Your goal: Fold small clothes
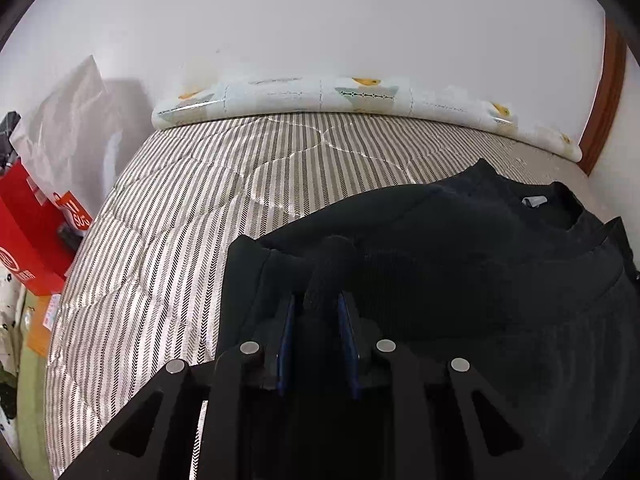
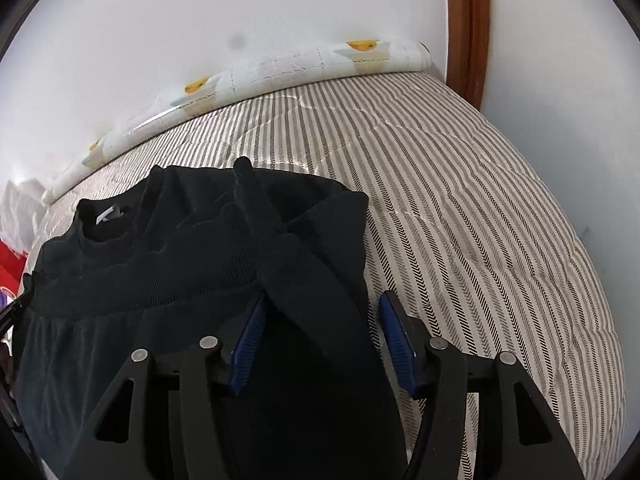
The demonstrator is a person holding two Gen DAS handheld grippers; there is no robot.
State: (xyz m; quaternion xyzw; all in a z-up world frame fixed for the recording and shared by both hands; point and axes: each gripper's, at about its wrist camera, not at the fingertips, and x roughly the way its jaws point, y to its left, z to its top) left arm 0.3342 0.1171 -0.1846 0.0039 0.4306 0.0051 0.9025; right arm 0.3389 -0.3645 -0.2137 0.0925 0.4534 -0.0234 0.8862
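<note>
Left wrist view: a bed with a grey-and-white striped quilt [image 1: 168,216] fills most of the field, set against a white wall [image 1: 320,20]. A long rolled blanket printed with yellow motifs [image 1: 320,94] lies along the far edge of the quilt, against the wall. A brown wooden frame [image 1: 606,100] rises at the right. Beside the bed at the left stand red cartons [image 1: 32,220] with a white plastic bag [image 1: 64,120] above them.

A black garment [image 1: 480,248] lies on the quilt, its round collar and white neck label [image 1: 534,201] toward the wall; in the right wrist view the same black garment [image 2: 160,248] occupies the lower left, and part of it is turned over across the body below the collar.

Left gripper [image 1: 318,308]: the blue-padded jaws stand narrowly apart with a raised ridge of black fabric between them; whether the pads press on it cannot be told.

Right gripper [image 2: 320,312]: the jaws are spread wide. A band of the garment passes between the blue pads [image 2: 250,332] without being pinched, with a clear gap on the right side.
</note>
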